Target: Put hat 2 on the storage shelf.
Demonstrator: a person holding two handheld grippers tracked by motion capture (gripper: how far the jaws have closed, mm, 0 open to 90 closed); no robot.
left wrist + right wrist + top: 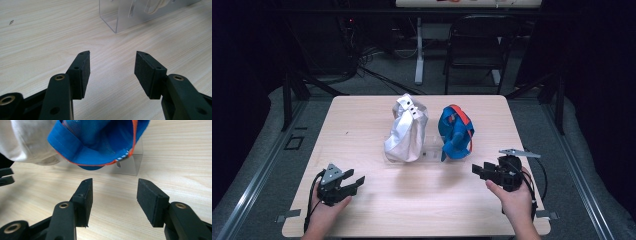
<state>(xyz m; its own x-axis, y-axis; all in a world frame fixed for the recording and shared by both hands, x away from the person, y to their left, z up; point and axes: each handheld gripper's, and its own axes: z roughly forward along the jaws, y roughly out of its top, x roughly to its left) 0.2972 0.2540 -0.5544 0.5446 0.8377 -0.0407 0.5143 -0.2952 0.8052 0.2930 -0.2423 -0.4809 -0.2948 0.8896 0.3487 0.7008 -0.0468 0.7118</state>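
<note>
High view: two caps hang on a clear stand (pixel 432 154) at mid-surface. The white cap (pixel 406 129) is on the stand's left side, the blue cap (pixel 455 132) on its right side, close beside each other. Each cap's long axis runs near-vertical, crown section uppermost, lower edge down at the stand base. The blue cap carries an orange band (pixel 462 116) across its top and down its right edge. The white cap shows dark eyelets near its top.

Left gripper (pixel 343 184): held by a hand (pixel 324 212) near-left of the stand, well apart from it, jaws spread, nothing between them. Left gripper view: the pads (pixel 85 72) point at the stand's clear corner (pixel 117 17).

Right gripper (pixel 478 171): held by a hand (pixel 512 200) near-right of the stand, just short of the blue cap, jaws spread and empty. Right gripper view: the blue cap's open underside (pixel 100 142) faces the camera, orange-edged, with the white cap (pixel 25 140) to its left.

Surface (pixel 362 125): light wood grain, rectangular. Room: dark, grey floor, a folding chair (pixel 477 45) and a white post (pixel 419 50) beyond the stand, cables (pixel 377 70) on the floor.
</note>
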